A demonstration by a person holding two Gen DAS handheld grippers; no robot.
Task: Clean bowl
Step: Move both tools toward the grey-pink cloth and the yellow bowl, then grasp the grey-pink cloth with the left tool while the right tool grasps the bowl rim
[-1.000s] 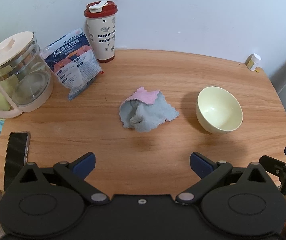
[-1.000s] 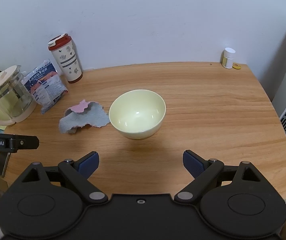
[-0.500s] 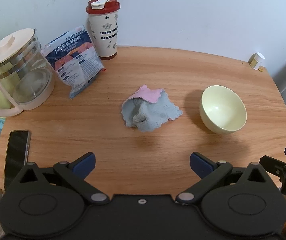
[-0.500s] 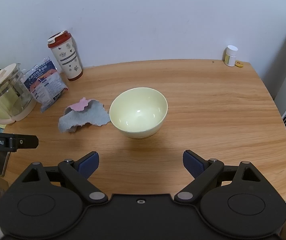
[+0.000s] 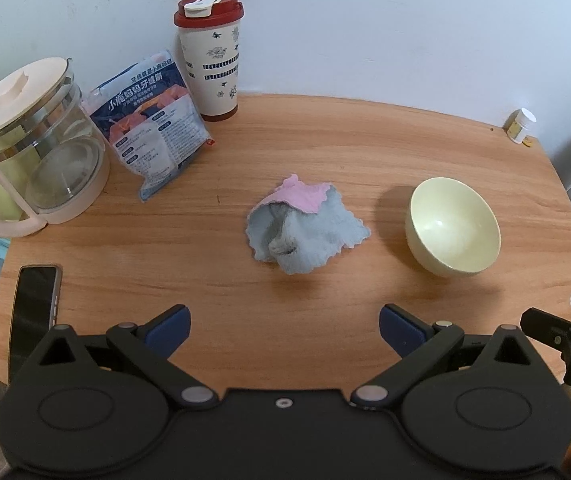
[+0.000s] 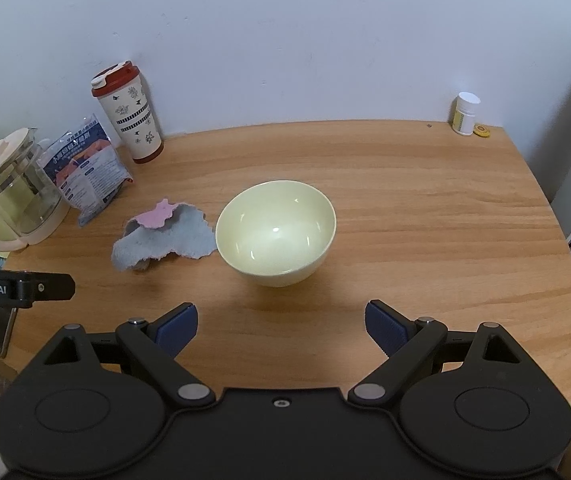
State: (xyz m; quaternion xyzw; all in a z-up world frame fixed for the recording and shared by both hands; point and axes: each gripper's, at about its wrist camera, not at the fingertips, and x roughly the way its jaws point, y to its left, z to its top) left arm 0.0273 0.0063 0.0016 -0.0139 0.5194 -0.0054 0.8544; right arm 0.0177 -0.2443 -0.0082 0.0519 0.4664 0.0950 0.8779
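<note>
A pale yellow bowl [image 6: 276, 232] stands upright on the wooden table [image 6: 425, 208]; it also shows in the left wrist view [image 5: 453, 227]. A crumpled grey-blue cloth with a pink side [image 5: 303, 226] lies just left of the bowl, also in the right wrist view [image 6: 165, 232]. My left gripper [image 5: 284, 330] is open and empty, above the table's near edge, facing the cloth. My right gripper [image 6: 280, 326] is open and empty, facing the bowl from a short distance.
At the back left stand a glass kettle with a cream lid [image 5: 29, 152], a printed packet [image 5: 151, 128] and a red-lidded tumbler [image 5: 211, 60]. A phone [image 5: 33, 312] lies at the front left edge. A small pill bottle [image 6: 465, 114] stands at the back right corner.
Both grippers have risen or tilted slightly, so the bowl and cloth sit a little lower and farther in both views. Nothing on the table has moved. Both grippers stay open.
</note>
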